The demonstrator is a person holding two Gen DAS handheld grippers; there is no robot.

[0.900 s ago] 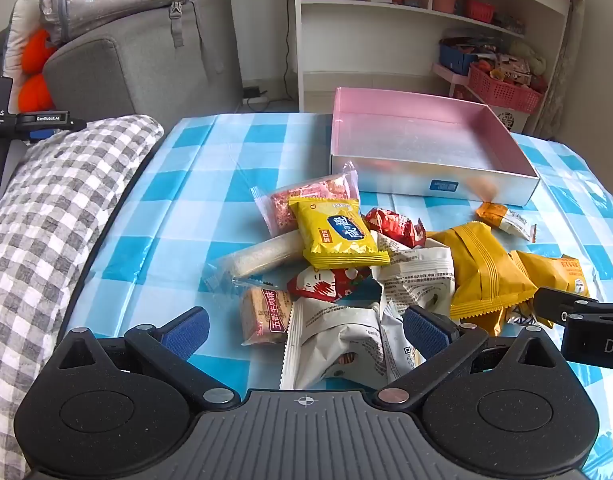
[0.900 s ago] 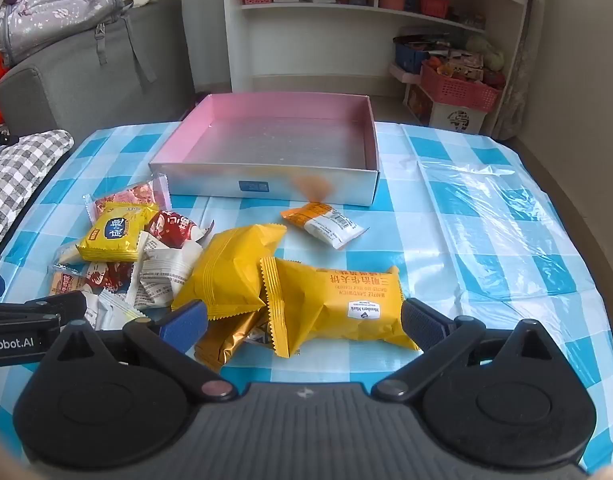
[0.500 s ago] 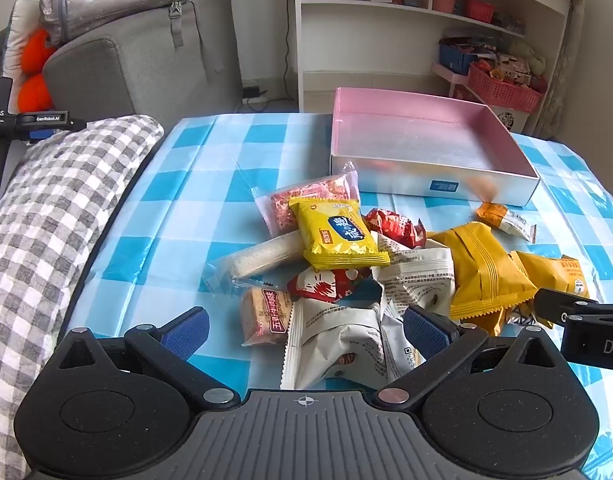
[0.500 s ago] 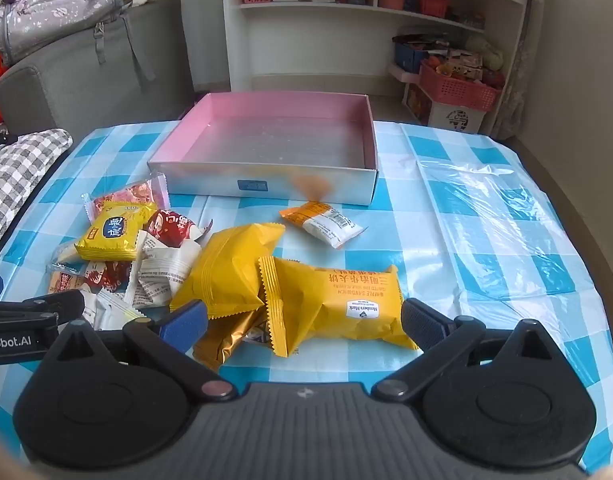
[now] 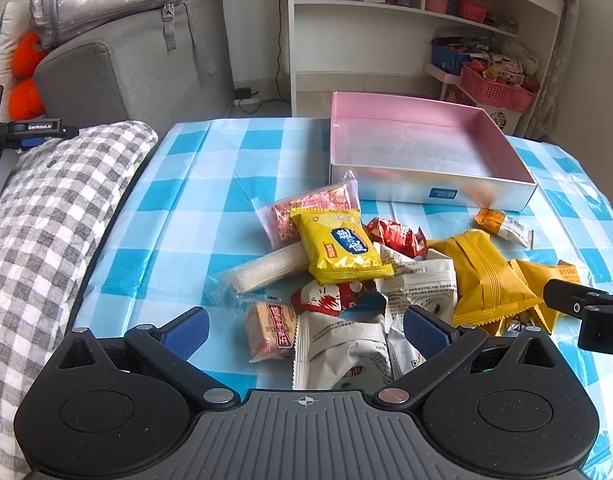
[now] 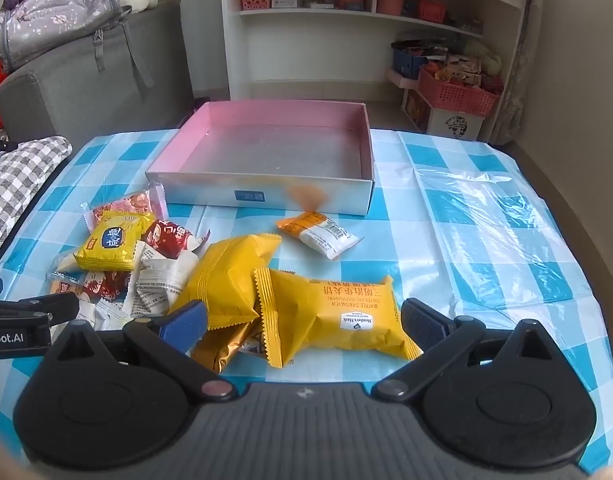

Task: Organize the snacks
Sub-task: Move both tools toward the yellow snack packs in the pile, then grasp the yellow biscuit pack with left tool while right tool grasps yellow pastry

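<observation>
On the tabletop [image 6: 446, 240], snack pile [image 5: 346, 280] sits loose before the empty pink box [image 6: 274, 148]. Left gripper [image 5: 304, 326] and right gripper [image 6: 302, 318]: jaws spread, nothing pinched. Risk: overlapping wrappers, one grab drags neighbours. Count: three yellow-orange packs, roughly a dozen snacks; pile hides some.

Your left gripper [image 5: 304, 330] is black plastic and fills the bottom of its frame. It has two big round bumps, one at each side, and a grey part with ridges in the middle, marked with a small white cross in a circle. Two black arms reach up to blue bumpy pads [image 5: 185, 330]. Small silver screws sit at the joints. Your right gripper [image 6: 304, 320] looks just the same, with blue pads [image 6: 422, 324] too. At the left edge of its frame, white letters read "Robot.AI" on a black bar.
</observation>
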